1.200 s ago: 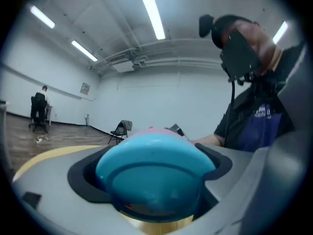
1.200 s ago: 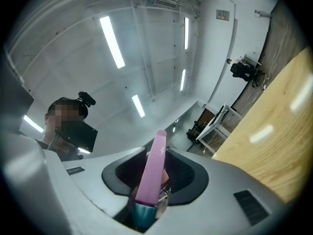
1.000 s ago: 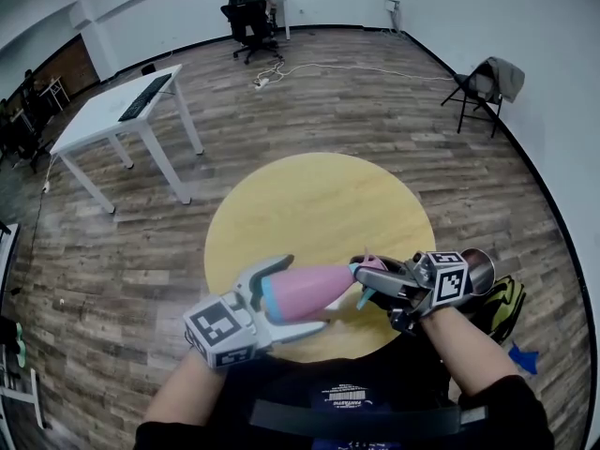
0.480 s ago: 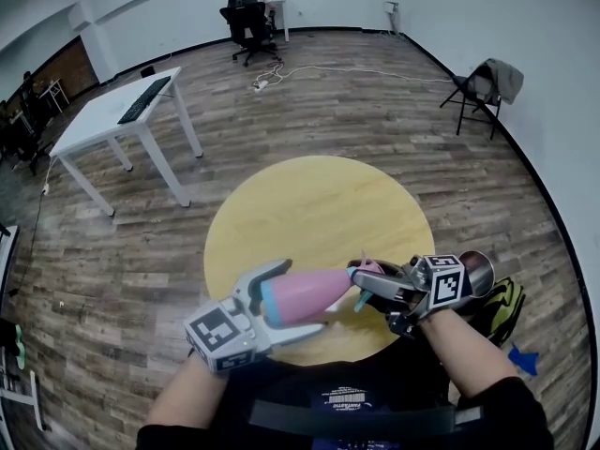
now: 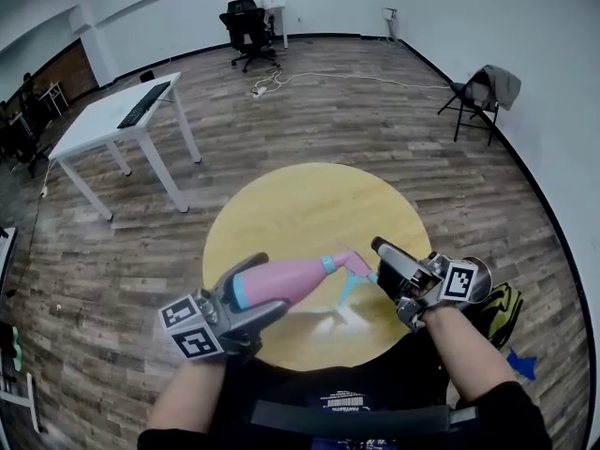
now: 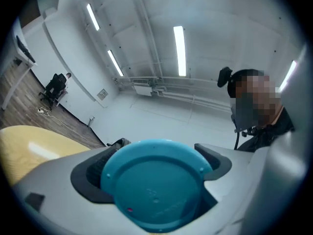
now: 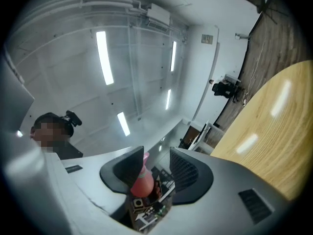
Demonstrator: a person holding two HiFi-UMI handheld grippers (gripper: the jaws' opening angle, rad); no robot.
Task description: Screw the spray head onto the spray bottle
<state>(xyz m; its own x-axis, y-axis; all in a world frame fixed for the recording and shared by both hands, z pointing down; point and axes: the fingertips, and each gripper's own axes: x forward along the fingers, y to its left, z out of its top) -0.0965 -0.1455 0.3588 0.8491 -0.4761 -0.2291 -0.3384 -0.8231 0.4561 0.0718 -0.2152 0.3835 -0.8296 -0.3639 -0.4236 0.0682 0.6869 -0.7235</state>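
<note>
We see the left gripper [image 5: 246, 292] clamped round the lower body of the pink spray bottle [image 5: 286, 281]. In the left gripper view the bottle's teal base fills the space between the two jaws, which press on it from both sides. The bottle is held above the near edge of the round yellow table [image 5: 309, 204], with its neck pointing up and to the right.

A second ago the right gripper [image 5: 386, 268] was closed on the spray head [image 5: 349, 264]. Its jaws have just been opening and now stand wide apart, with nothing gripped. In the right gripper view the pink head shows beyond the gap between the pads, close to one of them. We cannot tell from that view whether that pad brushes it. In the head view this gripper sits just to the right of the head, no longer around it.

The spray head sits on the bottle's neck, carried only by the bottle. Compared with the earlier frames, the left gripper is lower and further left in the head view, and the bottle is tilted more steeply upward.
</note>
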